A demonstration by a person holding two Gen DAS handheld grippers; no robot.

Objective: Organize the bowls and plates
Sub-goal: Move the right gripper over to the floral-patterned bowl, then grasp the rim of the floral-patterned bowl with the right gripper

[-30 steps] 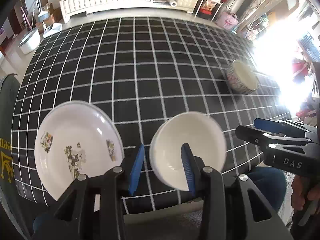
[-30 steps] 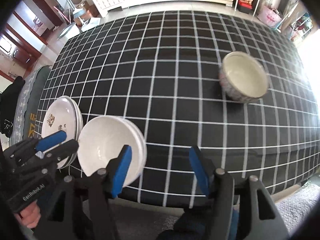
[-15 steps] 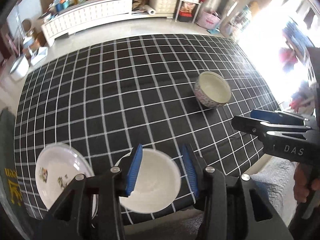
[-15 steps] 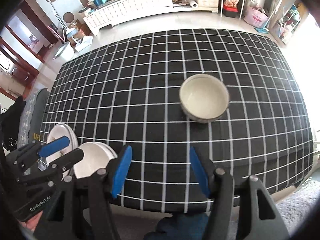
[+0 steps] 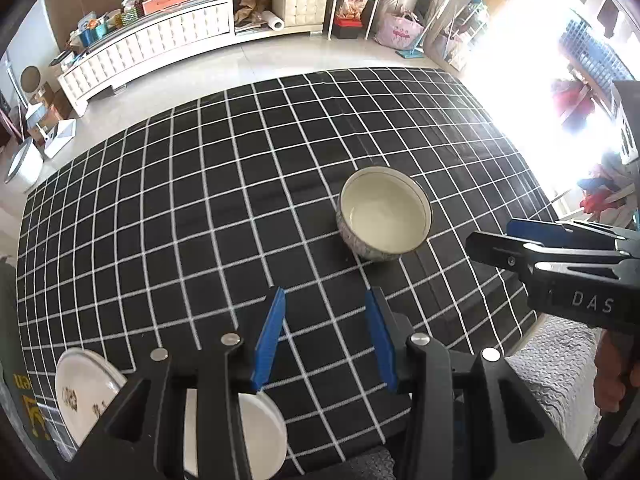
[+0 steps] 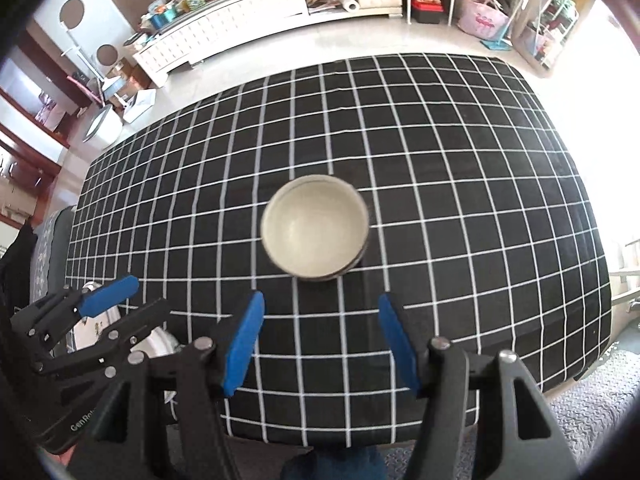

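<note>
Both grippers empty, fingers apart; right gripper (image 6: pixel 320 344) faces the patterned bowl (image 6: pixel 315 229) mid-table (image 6: pixel 480 160); next, straddle its rim, then carry it near-left toward the plates (image 5: pixel 86 394).

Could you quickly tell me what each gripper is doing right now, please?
Left gripper: open, holding nothing, above the tablecloth.
Right gripper: open, holding nothing, facing the patterned bowl.
</note>
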